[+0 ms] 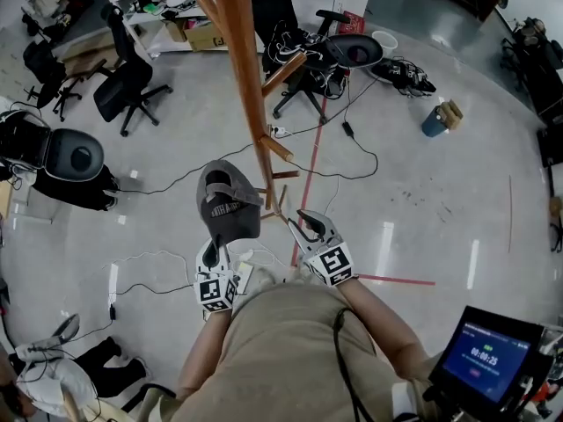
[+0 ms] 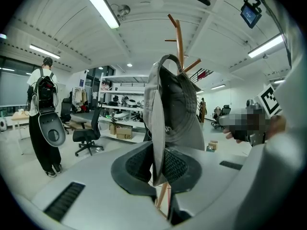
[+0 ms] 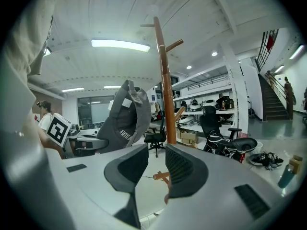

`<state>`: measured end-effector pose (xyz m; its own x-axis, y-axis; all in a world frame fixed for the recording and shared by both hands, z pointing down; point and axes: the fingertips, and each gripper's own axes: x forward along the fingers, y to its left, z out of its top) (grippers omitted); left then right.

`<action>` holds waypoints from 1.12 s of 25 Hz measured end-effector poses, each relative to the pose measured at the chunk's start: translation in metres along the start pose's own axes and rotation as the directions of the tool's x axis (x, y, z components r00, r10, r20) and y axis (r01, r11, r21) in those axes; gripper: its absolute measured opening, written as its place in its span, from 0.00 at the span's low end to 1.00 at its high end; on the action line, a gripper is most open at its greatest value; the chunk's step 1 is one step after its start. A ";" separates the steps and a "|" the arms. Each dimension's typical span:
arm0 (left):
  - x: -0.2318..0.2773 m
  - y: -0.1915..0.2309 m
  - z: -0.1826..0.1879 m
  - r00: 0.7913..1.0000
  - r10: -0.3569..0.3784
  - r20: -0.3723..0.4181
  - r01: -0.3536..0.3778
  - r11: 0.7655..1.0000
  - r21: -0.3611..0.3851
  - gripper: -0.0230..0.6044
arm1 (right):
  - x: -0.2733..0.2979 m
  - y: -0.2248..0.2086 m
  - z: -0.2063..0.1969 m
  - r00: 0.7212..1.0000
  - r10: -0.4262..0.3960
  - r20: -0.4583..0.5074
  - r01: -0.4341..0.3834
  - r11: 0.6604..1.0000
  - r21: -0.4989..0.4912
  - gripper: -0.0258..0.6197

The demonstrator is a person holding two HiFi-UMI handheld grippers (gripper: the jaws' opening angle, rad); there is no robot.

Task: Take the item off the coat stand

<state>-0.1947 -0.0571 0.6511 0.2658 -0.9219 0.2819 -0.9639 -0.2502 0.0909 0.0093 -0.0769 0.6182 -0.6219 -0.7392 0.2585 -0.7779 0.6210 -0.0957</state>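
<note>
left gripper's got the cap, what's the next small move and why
Probably draw the left gripper back from the coat stand: its jaws are shut on the grey cap, which seems clear of the pegs. The right gripper is open, empty.

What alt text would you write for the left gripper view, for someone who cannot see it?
The left gripper is clamped on the edge of a grey cap, which stands upright in front of a wooden coat stand. Behind are a black office chair, shelves and, at the left, a person wearing a backpack.
</note>
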 end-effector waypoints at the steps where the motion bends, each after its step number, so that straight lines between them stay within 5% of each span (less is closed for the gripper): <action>1: 0.000 0.001 -0.002 1.000 0.004 -0.005 -0.004 1.000 0.002 0.09 | 0.000 -0.001 0.000 1.000 -0.003 0.000 0.003 1.000 0.002 0.19; 8: -0.002 0.009 -0.003 0.999 0.046 -0.007 -0.046 0.999 0.000 0.09 | 0.003 -0.011 0.002 1.000 -0.004 0.012 0.004 1.000 0.016 0.19; 28: 0.000 0.000 -0.005 0.999 -0.001 -0.035 0.001 1.000 0.001 0.09 | -0.003 -0.011 0.006 1.000 -0.007 0.002 0.007 1.000 0.003 0.19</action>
<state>-0.1945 -0.0562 0.6555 0.2670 -0.9108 0.3149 -0.9637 -0.2513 0.0903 0.0193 -0.0827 0.6125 -0.6167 -0.7438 0.2576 -0.7824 0.6153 -0.0965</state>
